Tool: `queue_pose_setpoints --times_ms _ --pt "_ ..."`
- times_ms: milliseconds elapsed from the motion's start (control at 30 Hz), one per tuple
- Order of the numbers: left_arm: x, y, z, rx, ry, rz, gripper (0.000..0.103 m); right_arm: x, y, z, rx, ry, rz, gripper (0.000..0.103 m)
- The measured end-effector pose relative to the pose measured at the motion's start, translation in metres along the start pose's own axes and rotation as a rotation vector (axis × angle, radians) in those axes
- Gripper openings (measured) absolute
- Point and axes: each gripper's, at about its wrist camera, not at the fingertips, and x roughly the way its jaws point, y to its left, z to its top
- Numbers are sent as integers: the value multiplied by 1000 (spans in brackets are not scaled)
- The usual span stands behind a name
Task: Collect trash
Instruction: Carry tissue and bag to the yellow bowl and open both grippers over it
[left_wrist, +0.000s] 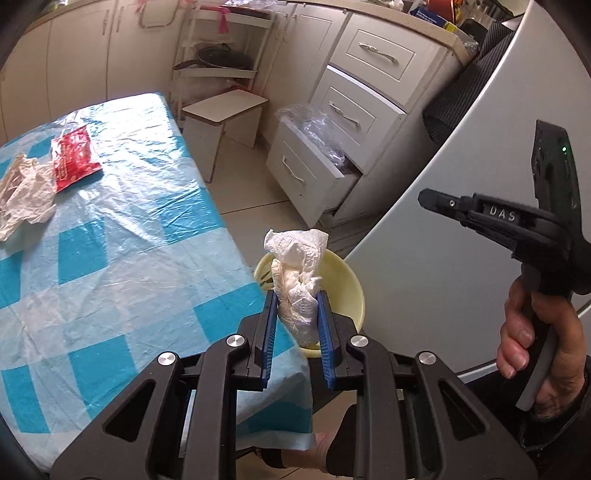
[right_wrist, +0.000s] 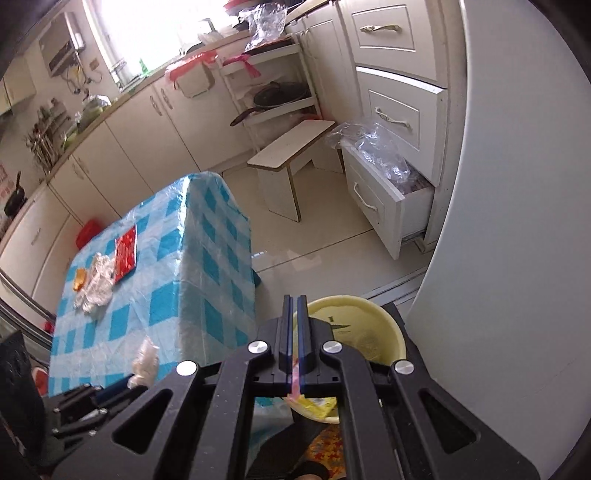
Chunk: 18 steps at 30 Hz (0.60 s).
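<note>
White crumpled tissue (left_wrist: 301, 284) is clamped between the blue pads (left_wrist: 271, 332) of the left hand-held gripper (left_wrist: 297, 325), sticking up past the fingertips. Directly beyond it, toward 12 o'clock from the jaws, sits a pale yellow bowl (left_wrist: 349, 291), just off the corner of the tabletop (left_wrist: 122, 229) with its blue-and-white checked plastic cover.

Off at 3 o'clock in the left wrist view, a person's hand (left_wrist: 535, 347) grips the handle of the right hand-held gripper (left_wrist: 424, 197), which is seen side-on there. From its own camera, the right hand-held gripper (right_wrist: 294, 332) has its jaws pressed together, with a thin pink and yellow scrap (right_wrist: 295, 380) pinched low down between them; what the scrap is I cannot tell. The yellow bowl (right_wrist: 369, 321) lies just past its fingertips at about 1 o'clock, holding something yellow at its near edge.

Back on the tabletop, at roughly 10 o'clock from the left hand-held gripper, more trash lies near the far end: a red wrapper (left_wrist: 74, 155) lying flat, and beside it, touching or nearly so, a crumpled pale wrapper (left_wrist: 24, 195). The right wrist view shows a small orange piece (right_wrist: 79, 282) beside that crumpled one.

Across the tiled floor, the bottom drawer (left_wrist: 306, 173) of a white cabinet stands pulled open, stuffed with clear plastic bags (left_wrist: 317, 129).
</note>
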Motion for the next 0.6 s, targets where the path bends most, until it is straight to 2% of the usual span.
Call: queue_pose_setpoints --times_ms 167,300,433,500,567,600 --pt "44 -30 12 23 85 -33 21 -23 4 8 14 -122 -4 3" --pt "94 -42 16 -8 217 -22 43 -25 -5 14 55 -151 5 3" --pt "104 -47 20 -50 225 -41 50 -22 -9 16 73 -150 20 4" --pt "97 -48 21 -42 209 -46 55 -22 -9 17 71 -150 23 9" --pt "82 -44 21 -41 182 -48 58 -21 -8 17 73 -149 22 34" --pt "74 -40 20 -49 170 -48 60 -22 -7 17 70 -151 27 37"
